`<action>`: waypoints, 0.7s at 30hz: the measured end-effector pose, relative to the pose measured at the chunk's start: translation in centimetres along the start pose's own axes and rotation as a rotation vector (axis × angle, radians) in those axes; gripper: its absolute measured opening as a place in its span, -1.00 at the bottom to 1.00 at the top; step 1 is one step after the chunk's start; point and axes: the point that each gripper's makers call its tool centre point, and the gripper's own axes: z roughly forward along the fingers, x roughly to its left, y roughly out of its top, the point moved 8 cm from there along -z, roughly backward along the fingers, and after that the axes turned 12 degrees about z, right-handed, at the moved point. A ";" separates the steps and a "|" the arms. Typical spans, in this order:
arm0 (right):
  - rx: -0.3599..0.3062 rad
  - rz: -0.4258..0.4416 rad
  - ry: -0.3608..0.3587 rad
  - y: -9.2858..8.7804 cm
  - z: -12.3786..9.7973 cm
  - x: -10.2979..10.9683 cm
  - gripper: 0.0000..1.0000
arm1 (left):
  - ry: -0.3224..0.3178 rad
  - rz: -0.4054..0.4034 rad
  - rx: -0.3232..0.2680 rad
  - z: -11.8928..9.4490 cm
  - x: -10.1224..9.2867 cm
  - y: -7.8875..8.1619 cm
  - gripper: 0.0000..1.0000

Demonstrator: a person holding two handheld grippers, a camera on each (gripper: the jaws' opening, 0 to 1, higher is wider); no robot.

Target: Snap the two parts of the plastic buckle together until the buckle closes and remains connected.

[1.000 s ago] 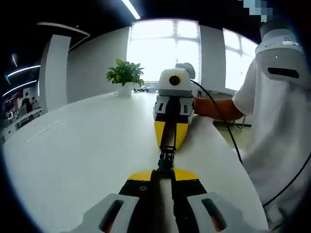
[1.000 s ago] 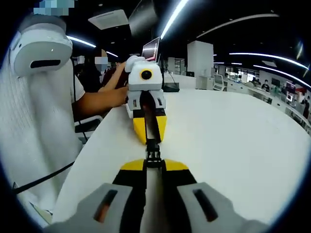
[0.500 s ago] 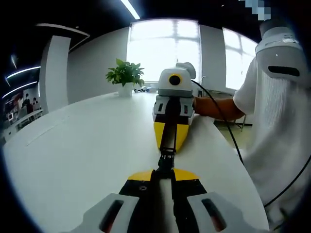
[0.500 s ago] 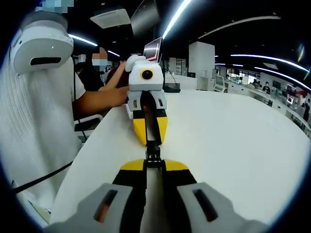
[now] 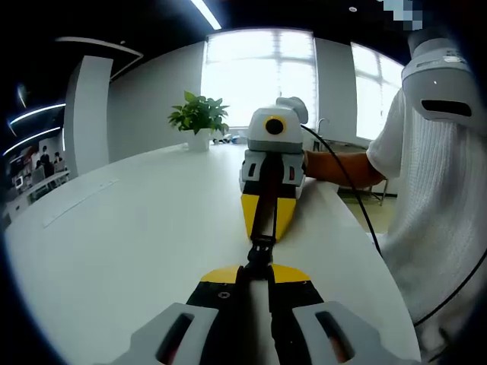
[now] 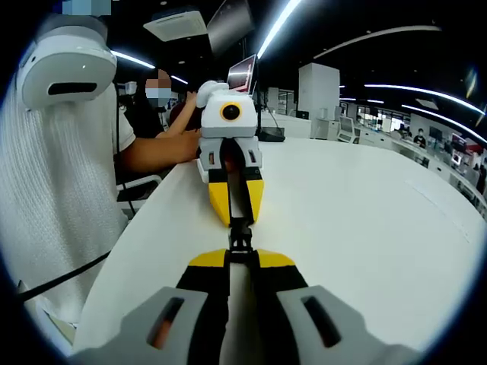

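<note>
Little has moved over the last second: both views have shifted only slightly, and the two grippers are still held nose to nose over the table with the buckle between them.

In the left gripper view, the left gripper (image 5: 257, 268) is seen with its jaws pressed together on the near end of the black buckle (image 5: 260, 249), which is held just above the white table (image 5: 129, 236), towards its right edge. The right gripper (image 5: 265, 226) faces in from beyond, its yellow tips pinched on the far end of the buckle. Whether the two halves have latched cannot be told. A potted plant (image 5: 198, 120) stands at the far edge of the table before bright windows (image 5: 256, 72), and a person in a white shirt (image 5: 437, 190) stands at the right, a cable hanging across.

In the right gripper view, the right gripper (image 6: 242, 258) is closed on the buckle (image 6: 240, 237), with the left gripper (image 6: 236, 209) opposite. A seated person (image 6: 156, 99) and an office with ceiling lights are seen behind.
</note>
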 end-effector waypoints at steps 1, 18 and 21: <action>-0.001 0.000 0.000 0.0 0.0 0.0 -0.77 | 0.001 0.000 0.000 0.0 0.0 0.0 -0.77; 0.000 -0.004 0.024 0.1 0.2 0.0 -0.78 | 0.000 0.010 0.001 0.2 0.0 0.0 -0.78; 0.001 -0.003 0.025 0.1 0.2 0.0 -0.78 | 0.001 0.010 0.005 0.2 0.0 0.1 -0.79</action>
